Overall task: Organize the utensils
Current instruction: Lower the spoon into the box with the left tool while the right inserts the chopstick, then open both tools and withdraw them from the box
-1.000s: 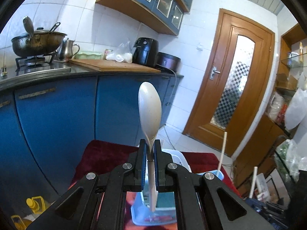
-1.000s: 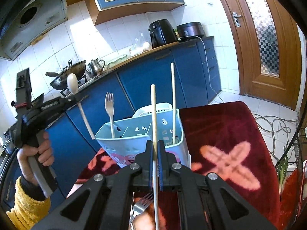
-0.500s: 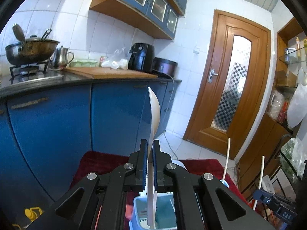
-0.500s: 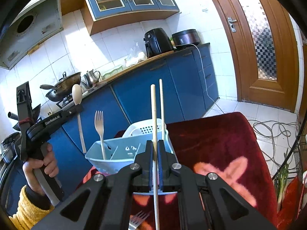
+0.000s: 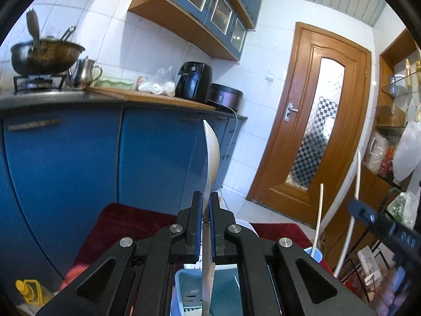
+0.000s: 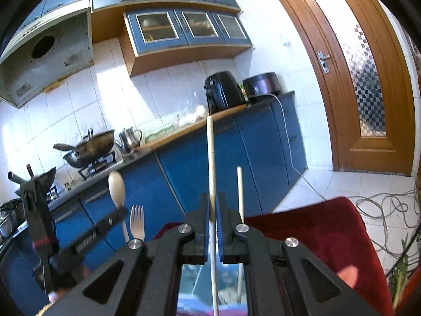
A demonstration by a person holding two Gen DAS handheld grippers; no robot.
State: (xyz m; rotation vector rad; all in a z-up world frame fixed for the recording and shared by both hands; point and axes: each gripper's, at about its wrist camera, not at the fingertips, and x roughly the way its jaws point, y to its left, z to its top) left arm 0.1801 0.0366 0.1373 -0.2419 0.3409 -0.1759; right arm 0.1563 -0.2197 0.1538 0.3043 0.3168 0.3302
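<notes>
My left gripper point(image 5: 206, 200) is shut on the handle of a cream spoon point(image 5: 211, 155), which stands upright and edge-on. Its handle end hangs over the light blue utensil holder point(image 5: 181, 289) on the red cloth point(image 5: 126, 223). My right gripper point(image 6: 213, 202) is shut on a pale chopstick point(image 6: 210, 158), held upright above the holder point(image 6: 192, 284). A second chopstick point(image 6: 239, 192) and a metal fork point(image 6: 137, 222) stand in the holder. The right wrist view also shows the spoon point(image 6: 117, 189) in the left gripper point(image 6: 115, 214), at the left.
Blue kitchen cabinets point(image 5: 65, 158) run behind the table, with a wok point(image 5: 44, 55), a kettle point(image 5: 86, 71) and a black air fryer point(image 5: 193, 80) on the counter. A wooden door point(image 5: 315, 137) stands at the right, loose cables point(image 6: 386, 208) lie on the floor, and cluttered shelves point(image 5: 389, 137) fill the far right.
The spoon has turned edge-on and my left gripper has sunk with it toward the holder. My right gripper has swung left and tilted up with its chopstick; the holder now sits low behind it.
</notes>
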